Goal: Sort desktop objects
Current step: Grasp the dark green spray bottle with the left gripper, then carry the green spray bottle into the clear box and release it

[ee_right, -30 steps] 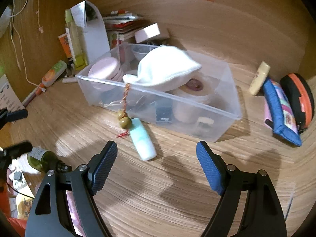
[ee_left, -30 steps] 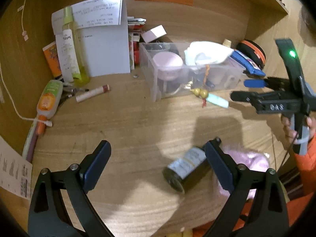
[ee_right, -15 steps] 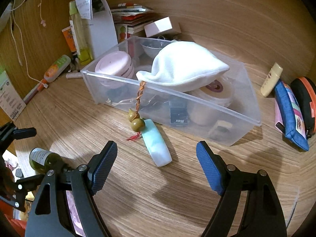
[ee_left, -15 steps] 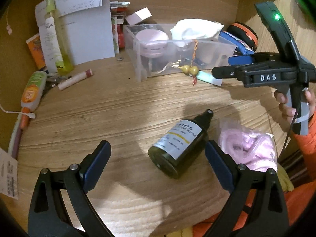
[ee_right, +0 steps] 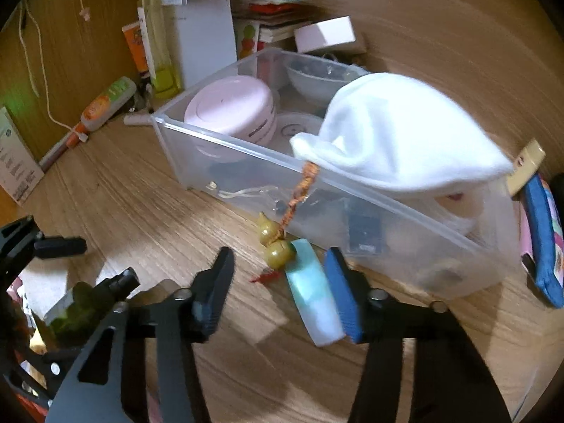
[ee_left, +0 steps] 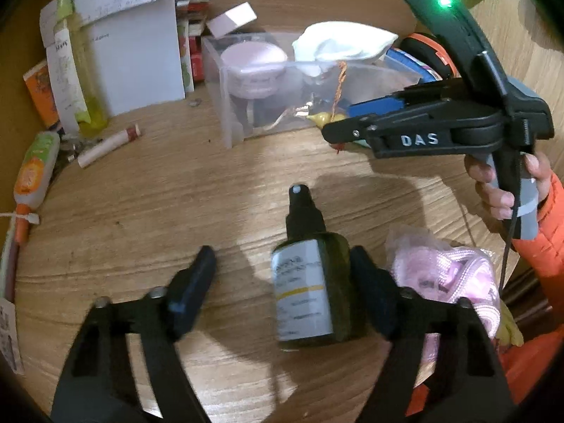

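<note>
A dark green spray bottle (ee_left: 310, 282) with a white label lies on the wooden desk, nozzle pointing away. My left gripper (ee_left: 282, 282) is open around it; the right finger (ee_left: 370, 292) touches its side, the left finger stands apart. The bottle also shows in the right wrist view (ee_right: 81, 306). My right gripper (ee_right: 282, 289) is open around a pale mint tube (ee_right: 313, 303) lying in front of the clear plastic bin (ee_right: 246, 151); its right finger (ee_right: 343, 296) touches the tube. The right gripper also shows in the left wrist view (ee_left: 338, 123).
The bin holds a pink jar (ee_right: 232, 112), a white cloth pouch (ee_right: 398, 134) with hanging gourd beads (ee_right: 275, 243), and small items. A pink rope bundle (ee_left: 444, 275) lies right of the bottle. A lip balm (ee_left: 109, 144), tubes and papers stand at the back left. Pouches (ee_right: 539, 232) lie right of the bin.
Both grippers have moved forward and narrowed. The left now straddles the spray bottle, which has turned nozzle-away. The right now straddles the mint tube.
</note>
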`<state>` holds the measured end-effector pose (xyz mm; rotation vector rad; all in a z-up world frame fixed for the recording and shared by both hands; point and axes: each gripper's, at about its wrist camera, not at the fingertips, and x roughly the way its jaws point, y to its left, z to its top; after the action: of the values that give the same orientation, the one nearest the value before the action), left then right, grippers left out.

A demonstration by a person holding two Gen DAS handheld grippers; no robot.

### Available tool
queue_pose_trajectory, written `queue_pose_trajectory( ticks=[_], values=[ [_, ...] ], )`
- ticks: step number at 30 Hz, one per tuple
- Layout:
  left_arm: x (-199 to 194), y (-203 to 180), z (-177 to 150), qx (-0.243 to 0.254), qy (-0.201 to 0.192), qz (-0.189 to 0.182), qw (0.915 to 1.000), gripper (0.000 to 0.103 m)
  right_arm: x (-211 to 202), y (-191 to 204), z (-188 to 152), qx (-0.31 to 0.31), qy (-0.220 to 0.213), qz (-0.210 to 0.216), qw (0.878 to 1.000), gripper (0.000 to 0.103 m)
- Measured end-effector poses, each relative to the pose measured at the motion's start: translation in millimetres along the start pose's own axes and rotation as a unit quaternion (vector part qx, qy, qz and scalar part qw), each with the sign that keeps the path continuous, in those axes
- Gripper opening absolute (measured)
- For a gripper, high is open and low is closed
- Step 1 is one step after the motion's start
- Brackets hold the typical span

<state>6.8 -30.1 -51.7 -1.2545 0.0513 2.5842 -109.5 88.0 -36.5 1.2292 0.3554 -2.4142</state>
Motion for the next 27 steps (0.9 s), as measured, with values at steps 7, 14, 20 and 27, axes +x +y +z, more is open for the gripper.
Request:
queue_pose_trajectory(
  ticks=[7,14,20,27],
  values=[
    [0,9,4,-0.025,-0.006,0.000,0.9997,0.041,9,6,4,-0.008,0.002,0.001,1.000,0.019],
    [-4,14,15,-0.054,-0.019,-0.011,0.9983,0.041,-6,0,-2,0.003,-0.012,0.022,1.000,0.018],
    [-18,6,35,-0.044,-0.049,-0.014,0.9977,0.041,-34,-9,-11,0.017,-0.035,0.024,0.999,0.018],
    [-32,-5,70,-0.030,-0.090,-0.030,0.9951,0.041,-75,-22,-13,0.038,-0.081,0.013,0.996,0.018]
  ],
)
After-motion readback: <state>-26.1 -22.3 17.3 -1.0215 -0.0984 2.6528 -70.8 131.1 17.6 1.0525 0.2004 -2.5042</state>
